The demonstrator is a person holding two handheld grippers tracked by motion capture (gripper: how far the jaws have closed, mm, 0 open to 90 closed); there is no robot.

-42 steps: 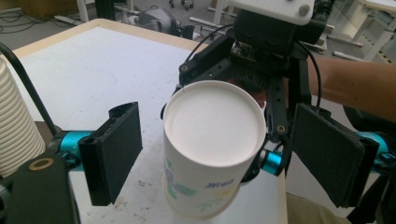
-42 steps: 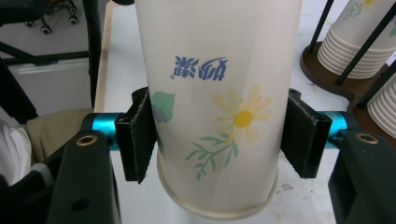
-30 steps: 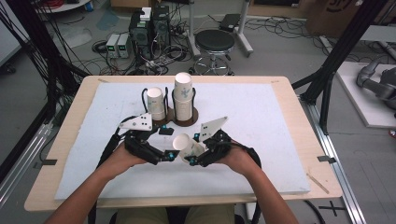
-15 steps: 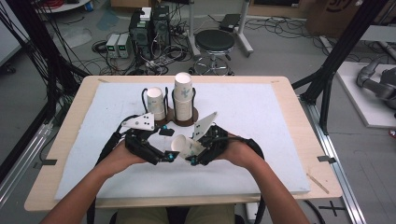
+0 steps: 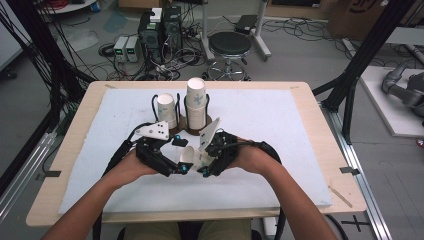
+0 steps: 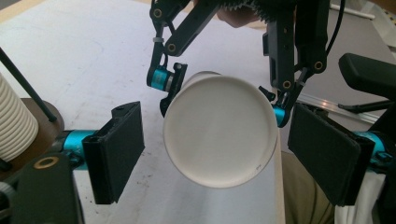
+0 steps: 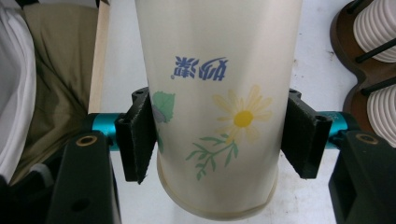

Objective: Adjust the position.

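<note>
High view: both hands meet near the front middle of the worktop (image 5: 300, 150), with a paper cup (image 5: 188, 156) held sideways between the left gripper (image 5: 172, 165) and right gripper (image 5: 207, 167), just above the white mat. Behind them a brown holder (image 5: 186, 125) carries two cup stacks (image 5: 196, 102), so the cup likely goes onto or came off one of those.

Right gripper view: the jaws are closed on the cup (image 7: 219, 107), pads pressed to both sides of the wall across the flower print, rim toward the camera. Grip sits about mid-body, likely to keep the thin wall from crushing near the open end.

Left gripper view: the cup's base (image 6: 218, 140) faces the camera, between the left gripper's (image 6: 215, 154) wide-open jaws. Gap shows on both sides, so no contact; it holds nothing. The right gripper (image 6: 224, 93) clamps the cup farther back. Holding it sideways with the base offered to the left jaws looks like setup for a handover or a two-handed pull to separate nested cups; can't tell which.
</note>
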